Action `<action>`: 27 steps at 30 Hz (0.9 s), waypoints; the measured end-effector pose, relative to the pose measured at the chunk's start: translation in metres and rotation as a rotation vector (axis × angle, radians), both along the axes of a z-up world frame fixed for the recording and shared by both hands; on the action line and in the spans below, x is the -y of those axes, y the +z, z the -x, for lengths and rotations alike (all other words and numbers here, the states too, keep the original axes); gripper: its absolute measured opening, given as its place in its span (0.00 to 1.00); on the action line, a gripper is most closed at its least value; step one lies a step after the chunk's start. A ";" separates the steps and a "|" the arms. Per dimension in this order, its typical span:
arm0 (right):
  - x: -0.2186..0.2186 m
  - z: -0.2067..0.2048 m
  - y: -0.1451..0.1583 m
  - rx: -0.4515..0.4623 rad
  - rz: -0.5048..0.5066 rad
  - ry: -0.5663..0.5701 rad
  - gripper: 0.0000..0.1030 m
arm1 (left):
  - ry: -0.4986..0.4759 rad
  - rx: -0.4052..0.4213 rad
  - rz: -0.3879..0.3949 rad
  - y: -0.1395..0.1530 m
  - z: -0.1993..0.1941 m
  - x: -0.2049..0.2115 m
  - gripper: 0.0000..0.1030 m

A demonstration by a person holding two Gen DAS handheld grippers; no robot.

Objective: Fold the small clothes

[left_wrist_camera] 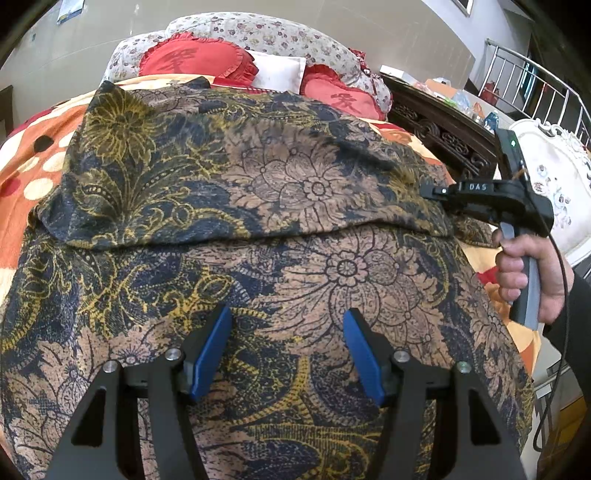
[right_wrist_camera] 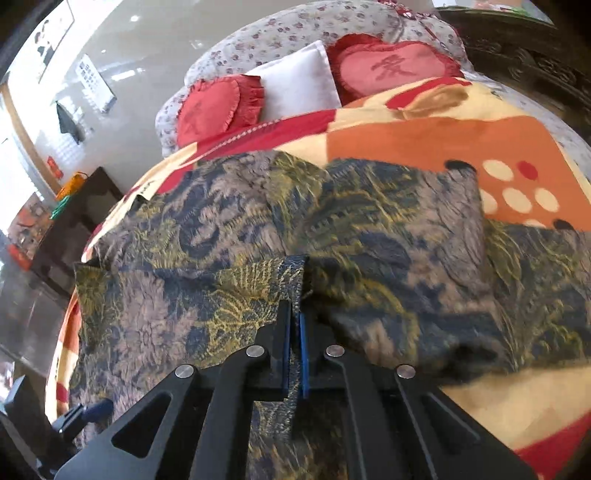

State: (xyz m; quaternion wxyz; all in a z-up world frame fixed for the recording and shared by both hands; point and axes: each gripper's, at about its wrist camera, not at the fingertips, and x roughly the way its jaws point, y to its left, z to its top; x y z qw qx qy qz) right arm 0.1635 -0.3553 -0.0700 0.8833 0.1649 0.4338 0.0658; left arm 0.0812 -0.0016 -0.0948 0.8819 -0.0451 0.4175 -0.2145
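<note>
A dark floral garment [left_wrist_camera: 288,229] in navy, gold and brown lies spread on the bed, with its far part folded over toward me along a crosswise edge. My left gripper [left_wrist_camera: 288,325] is open and empty, its blue pads [left_wrist_camera: 212,350] just above the near part of the garment. My right gripper [right_wrist_camera: 294,321] is shut on an edge of the garment [right_wrist_camera: 258,229] and holds it lifted. In the left wrist view the right gripper [left_wrist_camera: 430,192] sits at the right end of the folded layer, with the hand on its handle.
The bed has an orange, red and cream blanket [right_wrist_camera: 424,136]. Red heart cushions [left_wrist_camera: 195,59], a white pillow [right_wrist_camera: 299,85] and a flowered bolster [left_wrist_camera: 280,33] lie at its head. A dark carved headboard [left_wrist_camera: 443,129] and a white chair [left_wrist_camera: 554,177] stand at the right.
</note>
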 end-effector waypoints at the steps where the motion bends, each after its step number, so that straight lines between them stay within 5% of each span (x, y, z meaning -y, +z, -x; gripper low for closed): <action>1: 0.000 0.002 -0.002 0.000 0.010 -0.006 0.19 | 0.000 0.000 0.000 0.000 0.000 0.000 0.64; 6: 0.003 0.003 0.003 0.002 0.025 -0.045 0.24 | 0.039 0.001 0.041 0.016 -0.004 -0.016 0.64; 10: 0.003 0.024 0.044 0.157 0.162 -0.112 0.34 | 0.180 0.171 0.045 0.062 -0.032 -0.060 0.74; 12: -0.005 0.028 0.052 0.192 0.151 -0.093 0.34 | 0.266 0.176 -0.006 0.067 -0.070 -0.079 0.73; 15: -0.037 0.020 0.044 0.152 0.155 -0.018 0.34 | 0.339 0.057 0.015 0.053 -0.130 -0.101 0.28; 17: -0.058 0.014 0.036 0.156 0.192 0.005 0.34 | 0.354 -0.016 0.024 0.036 -0.161 -0.107 0.15; 20: -0.072 -0.003 0.010 0.108 0.235 -0.015 0.34 | 0.402 -0.069 -0.053 0.009 -0.191 -0.111 0.07; 22: -0.070 -0.010 -0.014 0.061 0.241 -0.038 0.34 | 0.408 -0.075 -0.039 -0.003 -0.198 -0.114 0.06; 27: -0.072 -0.012 -0.015 0.071 0.254 -0.038 0.35 | 0.388 -0.036 -0.109 -0.002 -0.196 -0.106 0.06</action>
